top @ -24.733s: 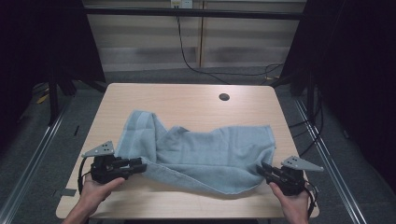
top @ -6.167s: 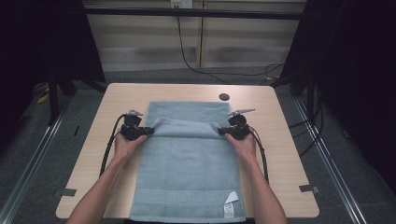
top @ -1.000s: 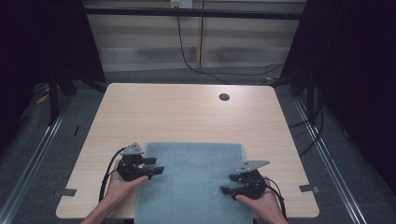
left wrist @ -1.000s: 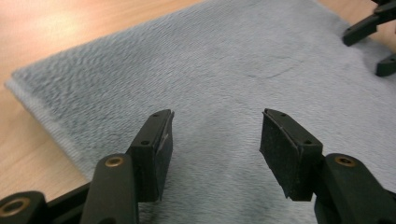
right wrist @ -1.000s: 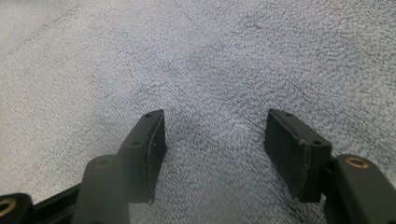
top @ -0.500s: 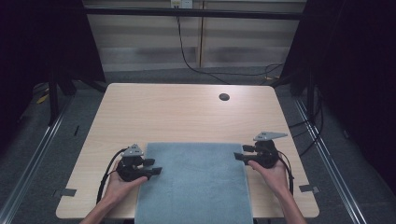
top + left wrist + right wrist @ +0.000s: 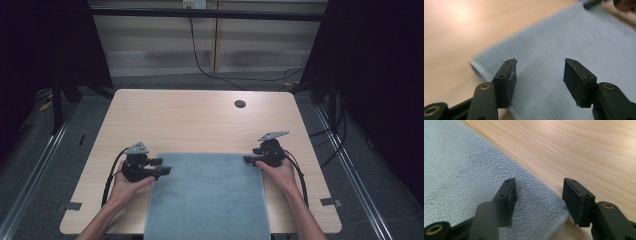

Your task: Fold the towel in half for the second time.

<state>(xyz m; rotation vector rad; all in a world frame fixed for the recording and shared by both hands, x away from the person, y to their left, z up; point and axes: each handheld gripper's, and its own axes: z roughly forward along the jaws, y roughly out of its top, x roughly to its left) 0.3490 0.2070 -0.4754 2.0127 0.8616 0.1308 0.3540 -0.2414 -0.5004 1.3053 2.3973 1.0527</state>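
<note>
A grey-blue towel (image 7: 207, 195) lies folded flat at the near middle of the wooden table (image 7: 200, 120), its near end hanging over the front edge. My left gripper (image 7: 162, 166) hovers at the towel's far left corner with its jaws open. In the blurred left gripper view, that gripper (image 7: 539, 62) frames the towel (image 7: 574, 37) without touching it. My right gripper (image 7: 248, 160) is at the far right corner. Its jaws (image 7: 539, 182) have just been closing a little but stand open over the towel's edge (image 7: 461, 170), and the pads are not pressing on anything.
A small dark round hole (image 7: 240, 104) sits near the table's far edge. Bare wood stretches beyond the towel and along both sides. Cables trail from each gripper back along the forearms. Dark floor and metal rails surround the table.
My right gripper has moved away from me along the towel's right edge to its far right corner. The left gripper has shifted slightly toward the far left corner. The towel has stayed flat.
</note>
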